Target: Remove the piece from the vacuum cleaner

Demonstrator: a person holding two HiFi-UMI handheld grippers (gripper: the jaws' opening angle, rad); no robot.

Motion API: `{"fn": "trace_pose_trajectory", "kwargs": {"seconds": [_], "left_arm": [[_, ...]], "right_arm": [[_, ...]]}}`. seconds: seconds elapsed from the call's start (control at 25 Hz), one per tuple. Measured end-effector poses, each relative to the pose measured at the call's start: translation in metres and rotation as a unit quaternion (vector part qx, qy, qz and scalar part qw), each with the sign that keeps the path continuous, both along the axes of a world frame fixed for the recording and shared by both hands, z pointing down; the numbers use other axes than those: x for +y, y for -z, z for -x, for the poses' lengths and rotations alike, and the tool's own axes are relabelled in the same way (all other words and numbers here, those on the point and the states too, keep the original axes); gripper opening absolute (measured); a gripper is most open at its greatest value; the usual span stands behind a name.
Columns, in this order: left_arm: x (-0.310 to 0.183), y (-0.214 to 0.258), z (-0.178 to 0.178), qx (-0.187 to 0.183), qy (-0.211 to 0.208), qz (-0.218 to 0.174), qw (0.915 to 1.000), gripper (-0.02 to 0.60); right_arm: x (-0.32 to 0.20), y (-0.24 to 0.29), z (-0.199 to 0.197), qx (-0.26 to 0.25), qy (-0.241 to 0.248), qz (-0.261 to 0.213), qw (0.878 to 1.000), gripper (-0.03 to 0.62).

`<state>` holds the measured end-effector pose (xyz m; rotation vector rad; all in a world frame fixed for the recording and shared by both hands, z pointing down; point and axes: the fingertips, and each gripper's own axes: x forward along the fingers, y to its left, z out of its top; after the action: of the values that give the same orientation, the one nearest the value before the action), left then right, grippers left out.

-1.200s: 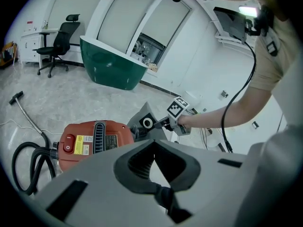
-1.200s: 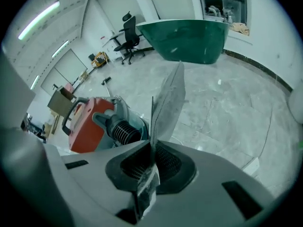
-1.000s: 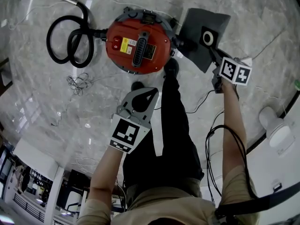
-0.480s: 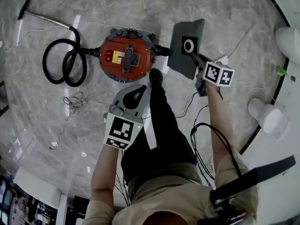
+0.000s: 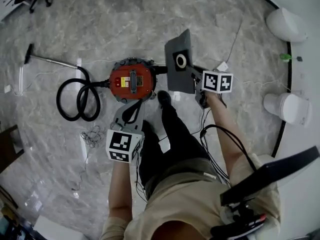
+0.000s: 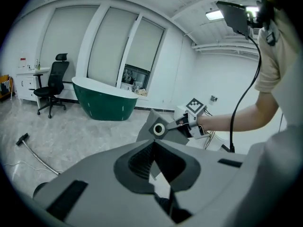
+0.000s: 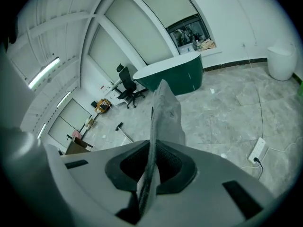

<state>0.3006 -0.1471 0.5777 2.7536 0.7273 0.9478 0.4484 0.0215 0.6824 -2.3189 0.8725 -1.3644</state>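
Flat grey fabric dust bag [image 5: 177, 77], round red vacuum cleaner [image 5: 131, 80], marbled floor [image 5: 75, 24]

A red canister vacuum cleaner [image 5: 132, 80] is seen standing on the grey marble floor [image 5: 225, 14]. Its black hose [image 5: 77, 100] is coiled at its 8 o'clock. A grey dust bag [image 5: 177, 80] with a white ring collar [image 5: 181, 60] is held apart from the cleaner, at its 2 o'clock, by the right hand-held gripper [image 5: 194, 71]. The left hand-held gripper [image 5: 131, 106] is held at its 6 o'clock.
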Motion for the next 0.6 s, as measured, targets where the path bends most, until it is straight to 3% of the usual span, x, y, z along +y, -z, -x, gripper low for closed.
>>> {"fn": "trace_pose_trajectory", "kwargs": {"seconds": [0.36, 0.6], "left_arm": [[-0.01, 0.068, 0.035, 0.034, -0.013, -0.019, 0.9991, -0.006], [-0.004, 0.113, 0.056, 0.069, -0.025, -0.023, 0.997, -0.006]], "right_arm": [[-0.013, 0.081, 0.033, 0.022, -0.005, -0.037, 0.999, 0.025], [-0.038, 0.128, 0.078, 0.028, 0.02, -0.076, 0.997, 0.025]]}}
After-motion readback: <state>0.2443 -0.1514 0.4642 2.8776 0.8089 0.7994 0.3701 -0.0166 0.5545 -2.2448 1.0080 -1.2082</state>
